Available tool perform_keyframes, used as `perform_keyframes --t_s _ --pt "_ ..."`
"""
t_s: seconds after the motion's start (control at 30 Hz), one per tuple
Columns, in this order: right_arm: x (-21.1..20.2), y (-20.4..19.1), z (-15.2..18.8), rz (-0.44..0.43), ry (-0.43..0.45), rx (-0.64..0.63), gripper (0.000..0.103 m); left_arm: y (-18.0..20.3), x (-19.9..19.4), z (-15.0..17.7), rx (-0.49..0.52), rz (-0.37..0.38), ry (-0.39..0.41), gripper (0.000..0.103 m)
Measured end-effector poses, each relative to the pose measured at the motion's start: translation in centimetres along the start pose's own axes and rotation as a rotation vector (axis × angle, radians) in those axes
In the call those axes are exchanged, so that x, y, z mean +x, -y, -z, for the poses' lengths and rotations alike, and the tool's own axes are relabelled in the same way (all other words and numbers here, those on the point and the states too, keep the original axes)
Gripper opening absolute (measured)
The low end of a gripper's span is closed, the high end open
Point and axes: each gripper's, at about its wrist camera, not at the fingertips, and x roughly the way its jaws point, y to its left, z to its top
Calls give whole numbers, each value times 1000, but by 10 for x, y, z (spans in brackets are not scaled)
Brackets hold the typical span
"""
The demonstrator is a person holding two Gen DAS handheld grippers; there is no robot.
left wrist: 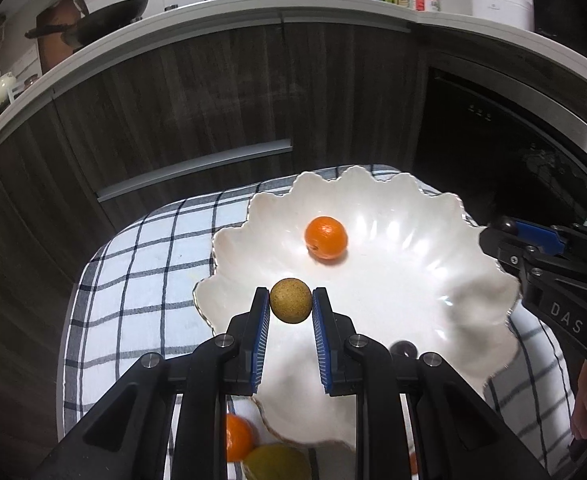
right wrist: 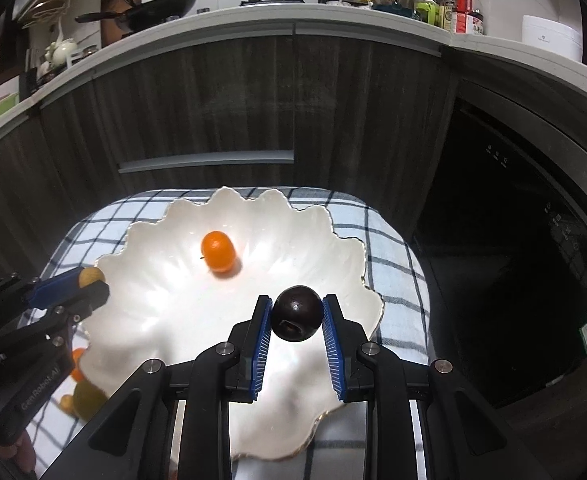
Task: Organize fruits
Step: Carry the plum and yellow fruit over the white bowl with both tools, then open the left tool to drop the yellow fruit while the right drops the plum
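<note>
A checked cloth covers the table. Behind it stand dark wood cabinets under a white counter. A wok, bottles and a white pot sit there.

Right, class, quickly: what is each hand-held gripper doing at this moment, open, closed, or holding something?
Left hand-held gripper: closed on a small round tan-brown fruit.
Right hand-held gripper: closed on a small round dark, almost black fruit.

The left gripper's black frame is covering most of an orange fruit and a blurred greenish fruit, which the bottom edge is cutting off. The white scalloped bowl's near rim is lying hidden too.
</note>
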Motion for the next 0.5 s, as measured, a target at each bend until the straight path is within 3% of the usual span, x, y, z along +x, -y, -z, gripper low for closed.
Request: perform_keyframes --t_s 0.5 --pt "35 1 -8 37 -70 25 27 -10 42 -2 -52 -26 -84 22"
